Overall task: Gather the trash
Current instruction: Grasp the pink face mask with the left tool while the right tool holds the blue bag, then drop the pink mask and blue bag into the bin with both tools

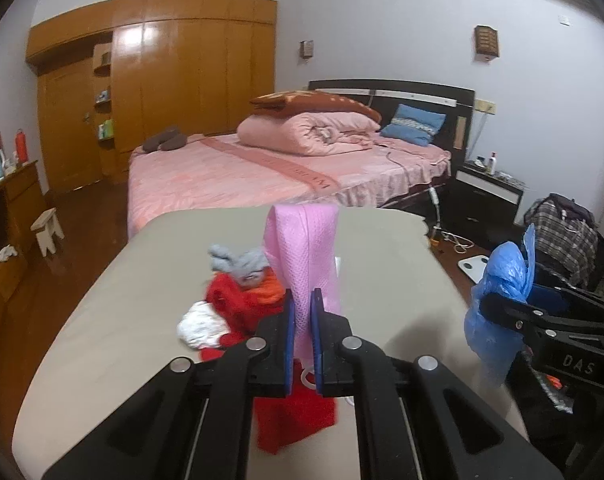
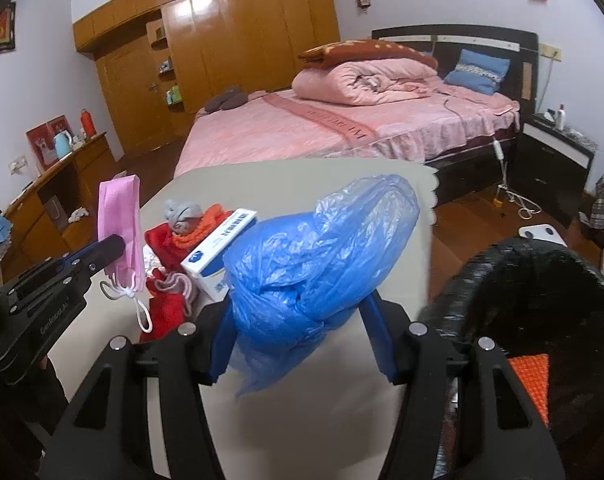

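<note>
My left gripper [image 1: 302, 320] is shut on a pink face mask [image 1: 302, 248], which stands up from the pads above the beige table [image 1: 382, 264]. From the right wrist view the left gripper [image 2: 114, 246] shows at the left, with the mask [image 2: 120, 220] and its white ear loops hanging down. My right gripper [image 2: 298, 320] is shut on a crumpled blue plastic bag [image 2: 314, 256], held above the table. The same bag [image 1: 498, 280] and right gripper [image 1: 498, 312] appear at the right in the left wrist view.
On the table lie red cloth [image 1: 238, 304], a grey balled sock [image 1: 242, 266], a white crumpled item [image 1: 200, 324] and a white-and-blue box [image 2: 218, 248]. A black bin [image 2: 534, 280] stands right of the table. Behind is a pink bed [image 1: 262, 172].
</note>
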### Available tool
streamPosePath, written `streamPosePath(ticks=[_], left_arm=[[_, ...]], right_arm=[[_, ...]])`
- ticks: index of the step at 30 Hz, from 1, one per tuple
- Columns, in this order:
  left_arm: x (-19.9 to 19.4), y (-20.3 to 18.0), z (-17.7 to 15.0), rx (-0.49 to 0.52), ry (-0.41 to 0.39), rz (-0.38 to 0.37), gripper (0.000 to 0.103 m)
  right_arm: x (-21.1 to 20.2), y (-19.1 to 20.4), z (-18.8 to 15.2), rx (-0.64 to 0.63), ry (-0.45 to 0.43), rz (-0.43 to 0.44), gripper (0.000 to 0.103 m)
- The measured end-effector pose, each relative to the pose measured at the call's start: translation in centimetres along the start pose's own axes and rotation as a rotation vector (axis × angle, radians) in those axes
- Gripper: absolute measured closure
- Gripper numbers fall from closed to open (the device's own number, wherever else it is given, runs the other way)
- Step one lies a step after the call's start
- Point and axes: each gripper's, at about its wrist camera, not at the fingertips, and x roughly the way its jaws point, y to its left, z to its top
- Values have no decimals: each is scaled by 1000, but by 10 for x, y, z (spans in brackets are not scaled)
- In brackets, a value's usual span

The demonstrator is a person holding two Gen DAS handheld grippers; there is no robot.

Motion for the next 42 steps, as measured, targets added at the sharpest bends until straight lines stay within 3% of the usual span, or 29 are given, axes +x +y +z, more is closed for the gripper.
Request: streamPosePath(ticks=[18,26,42], left_arm=[[-5,-96,10,76,-14,-163,96],[-4,-143,8,96,-7,-269,96],[13,-224,-1,152,37,-423,96]], right_arm=[[-60,-88,-24,93,-37,-173,47],[-81,-132,-39,144,-43,-263,47],[-95,-197,-65,241,-27,-393,46]])
